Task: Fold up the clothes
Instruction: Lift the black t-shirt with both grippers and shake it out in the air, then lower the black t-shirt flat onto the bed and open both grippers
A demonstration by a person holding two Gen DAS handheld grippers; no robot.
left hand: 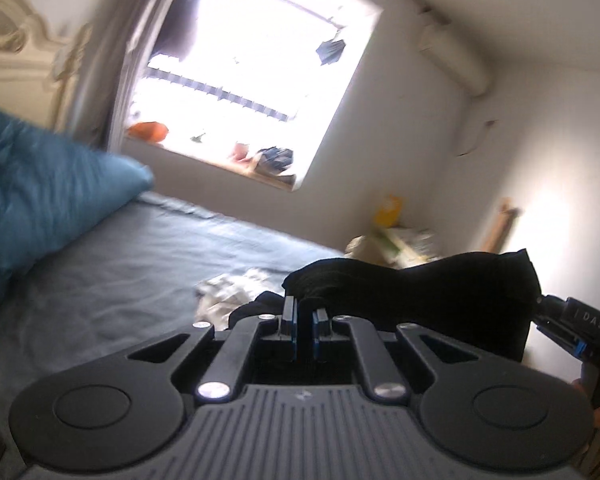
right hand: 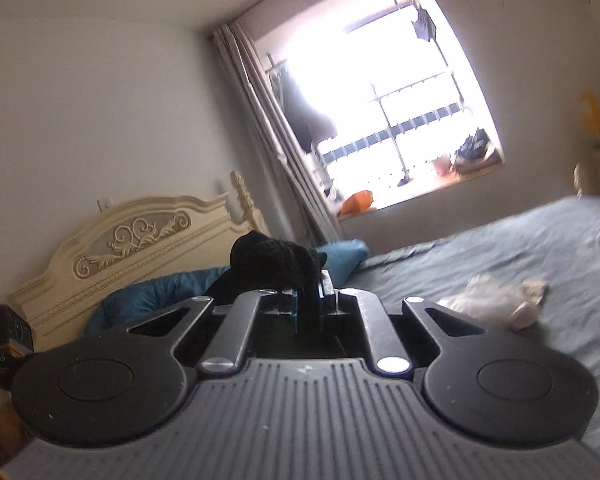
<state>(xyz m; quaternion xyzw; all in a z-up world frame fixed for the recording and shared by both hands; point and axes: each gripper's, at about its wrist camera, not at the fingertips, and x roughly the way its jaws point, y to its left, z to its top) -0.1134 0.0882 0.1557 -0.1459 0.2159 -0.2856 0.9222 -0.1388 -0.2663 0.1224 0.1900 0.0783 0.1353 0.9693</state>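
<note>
Stretching black garment [left hand: 420,280] between both clamped tongs [left hand: 304,310].

The garment [left hand: 412,292] clamped in the black left gripper [left hand: 304,314] was plain black, with a ribbed knit texture showing where the black right gripper [right hand: 310,294] pinched it, and both grippers carried blue pads on their fingers. The bed sheet [left hand: 140,256] was a muted slate blue, the pillow [left hand: 40,192] a brighter teal blue, and the crumpled cloth [right hand: 500,300] lying on the sheet was white. The headboard [right hand: 132,240] was cream with carved scrollwork, the curtain [right hand: 260,112] pale grey, and the walls [right hand: 80,100] off-white.
</note>
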